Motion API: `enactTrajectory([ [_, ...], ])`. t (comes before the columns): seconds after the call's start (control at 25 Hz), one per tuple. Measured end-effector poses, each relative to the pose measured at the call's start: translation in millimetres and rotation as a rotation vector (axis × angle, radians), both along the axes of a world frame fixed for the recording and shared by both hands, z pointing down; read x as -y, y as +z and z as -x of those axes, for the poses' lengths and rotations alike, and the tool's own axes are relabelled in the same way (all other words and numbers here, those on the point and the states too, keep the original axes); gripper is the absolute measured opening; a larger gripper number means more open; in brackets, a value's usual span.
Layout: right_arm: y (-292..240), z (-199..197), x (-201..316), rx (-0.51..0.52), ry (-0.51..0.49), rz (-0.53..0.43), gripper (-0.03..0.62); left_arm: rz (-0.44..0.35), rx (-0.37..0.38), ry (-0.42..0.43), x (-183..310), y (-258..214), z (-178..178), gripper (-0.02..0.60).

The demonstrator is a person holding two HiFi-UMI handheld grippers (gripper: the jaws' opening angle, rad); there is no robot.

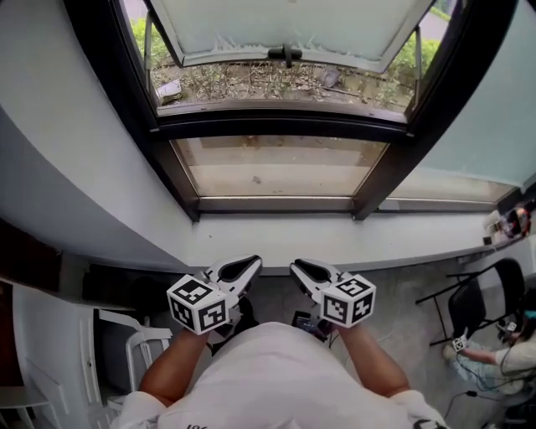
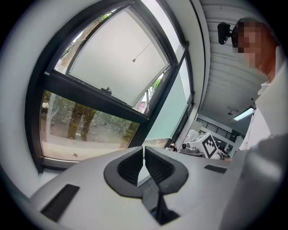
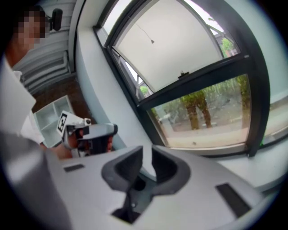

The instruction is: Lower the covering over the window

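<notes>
Left tongs and right tongs face one window.

Open sash cropped at head view's top edge; seated person half beyond right edge.

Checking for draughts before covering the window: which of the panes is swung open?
The upper pane, the one with the dark handle, tilts outward at the bottom; the lower pane sits shut in its frame.

White shirt; grey hand-held grippers, black-and-white marker cubes.
</notes>
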State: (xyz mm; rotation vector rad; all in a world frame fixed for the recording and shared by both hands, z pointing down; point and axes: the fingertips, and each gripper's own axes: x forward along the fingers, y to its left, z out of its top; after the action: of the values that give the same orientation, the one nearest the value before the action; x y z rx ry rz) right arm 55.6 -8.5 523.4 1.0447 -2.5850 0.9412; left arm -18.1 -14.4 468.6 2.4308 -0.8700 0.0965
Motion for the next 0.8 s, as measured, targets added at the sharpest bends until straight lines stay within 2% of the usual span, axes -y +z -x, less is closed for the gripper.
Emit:
enactTrajectory([
  [0.32,4,54,67,-0.008,0.058,0.021,0.055,0.005,0.007,0.079,61,2,51,0.031],
  [0.52,6,63,89,-0.034,0.102,0.011,0.055,0.007,0.007,0.105,81,7,66,0.031],
  [0.8,3,63,110,-0.055,0.099,-0.002,0.055,0.015,-0.007,0.093,99,10,69,0.031],
])
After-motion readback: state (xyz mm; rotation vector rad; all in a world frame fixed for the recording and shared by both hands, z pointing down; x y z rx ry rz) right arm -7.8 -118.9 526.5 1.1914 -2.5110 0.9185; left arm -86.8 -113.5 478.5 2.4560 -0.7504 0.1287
